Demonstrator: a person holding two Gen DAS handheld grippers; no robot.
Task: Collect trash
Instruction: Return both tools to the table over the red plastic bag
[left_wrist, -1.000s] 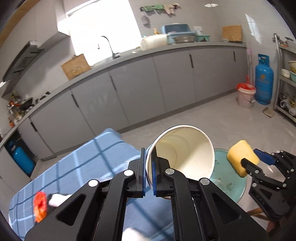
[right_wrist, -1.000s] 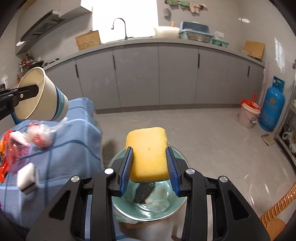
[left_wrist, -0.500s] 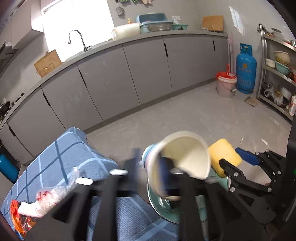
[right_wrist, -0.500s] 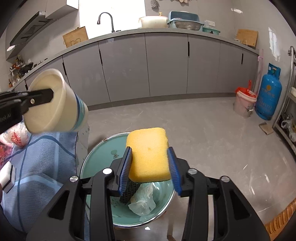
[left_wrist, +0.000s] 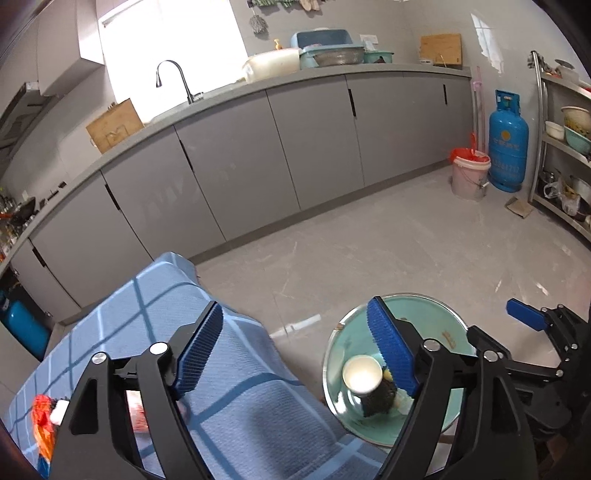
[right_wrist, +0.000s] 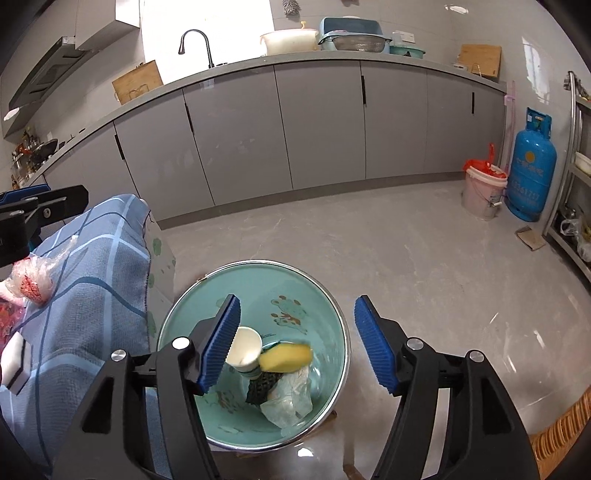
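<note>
Left wrist view: the left gripper (left_wrist: 295, 349) is opening, nothing between its jaws; the white paper cup (left_wrist: 361, 376) sits in the round teal metal basin (left_wrist: 424, 306).

Right wrist view: the right gripper (right_wrist: 297, 345) is opening, empty, above the basin (right_wrist: 295, 277), where the yellow sponge (right_wrist: 285, 357) touches the cup (right_wrist: 243, 350).

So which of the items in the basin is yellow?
The sponge, lying beside the white paper cup; the scourer is dark, the bag clear.

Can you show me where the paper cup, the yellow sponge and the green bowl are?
paper cup (right_wrist: 242, 347), right wrist view, inside its open mouth
yellow sponge (right_wrist: 285, 357), right wrist view, its yellow top
green bowl (right_wrist: 295, 291), right wrist view, its bare inner wall
</note>
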